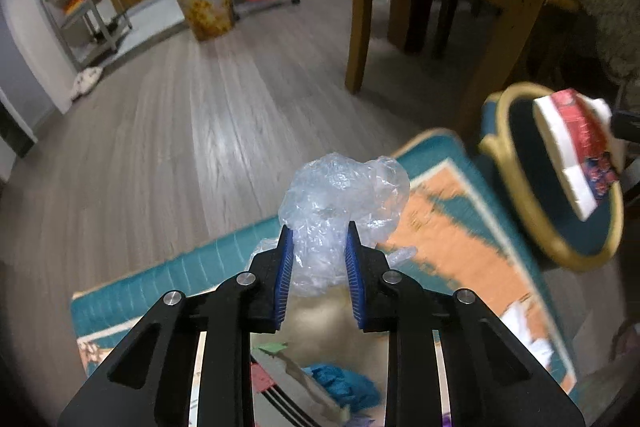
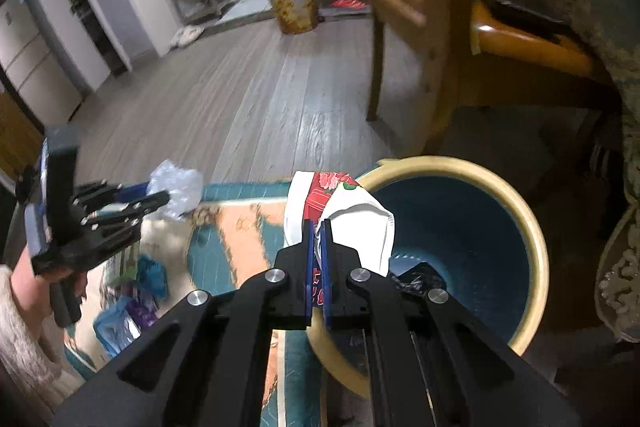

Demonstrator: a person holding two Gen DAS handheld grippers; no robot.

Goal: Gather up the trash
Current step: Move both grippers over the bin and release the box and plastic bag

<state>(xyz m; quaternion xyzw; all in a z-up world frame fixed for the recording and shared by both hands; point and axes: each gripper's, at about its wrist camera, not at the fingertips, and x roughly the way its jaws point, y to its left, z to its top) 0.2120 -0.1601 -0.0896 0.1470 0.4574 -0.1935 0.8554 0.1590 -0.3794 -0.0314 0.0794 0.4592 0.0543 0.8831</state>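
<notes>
The left tongs pinch a crumpled clear plastic bag between their blue pads; most of the wad bulges out beyond the fingertips, and a little spills to either side of the jaws. It is a rounded lump with no clear long axis, held above the patterned teal and orange rug. The right tongs are closed tight on a white and red printed wrapper, whose edge is clamped between the narrow pads. The wrapper runs lengthwise up and away from the fingertips and hangs over the cream rim of a teal waste bin, which stands just beside the rug. More scraps, a blue plastic bag among them, lie on the rug below the left tongs.
</notes>
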